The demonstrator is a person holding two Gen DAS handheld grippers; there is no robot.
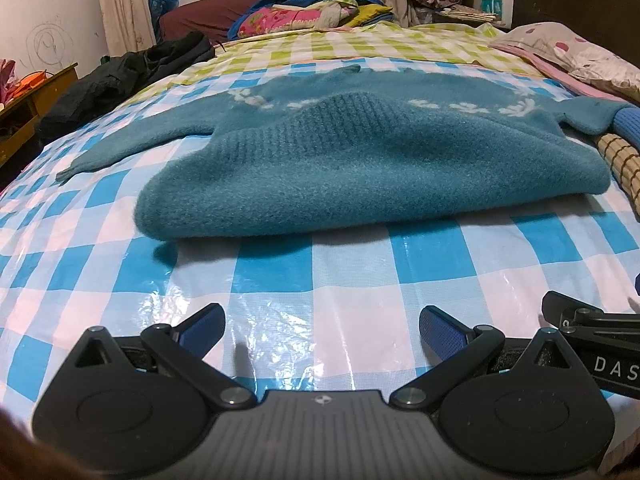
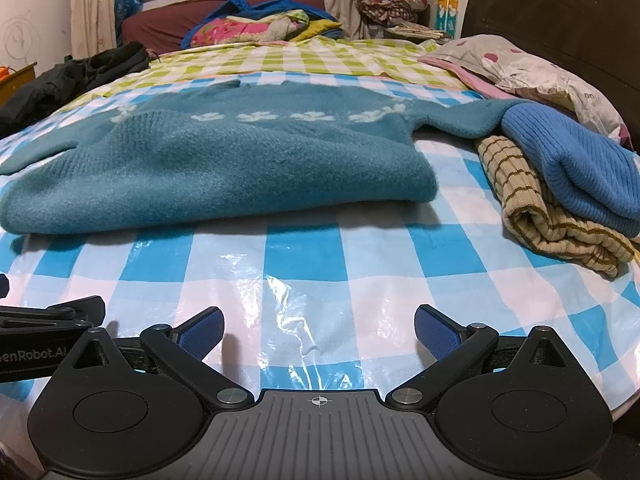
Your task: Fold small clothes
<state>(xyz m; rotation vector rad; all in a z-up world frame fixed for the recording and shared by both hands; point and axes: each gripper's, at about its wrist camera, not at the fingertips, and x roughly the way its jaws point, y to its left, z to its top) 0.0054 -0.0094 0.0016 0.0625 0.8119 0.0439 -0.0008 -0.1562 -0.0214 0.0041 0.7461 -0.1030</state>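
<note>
Now both grippers empty above near edge of checked plastic sheet (image 1: 352, 268). Left gripper (image 1: 322, 330) fingers wide apart; right gripper (image 2: 318, 328) fingers wide apart. Teal sweater (image 1: 360, 168), hem folded up over body, lies mid-sheet, sleeves spread. Blue knit (image 2: 580, 168) atop striped knit (image 2: 532, 200) at right edge. Partial lettering: "DAS", "enRobot.AI".

Blue knit (image 1: 630, 126) cut by frame edge (striped cloth (image 1: 622, 164) too)
</note>
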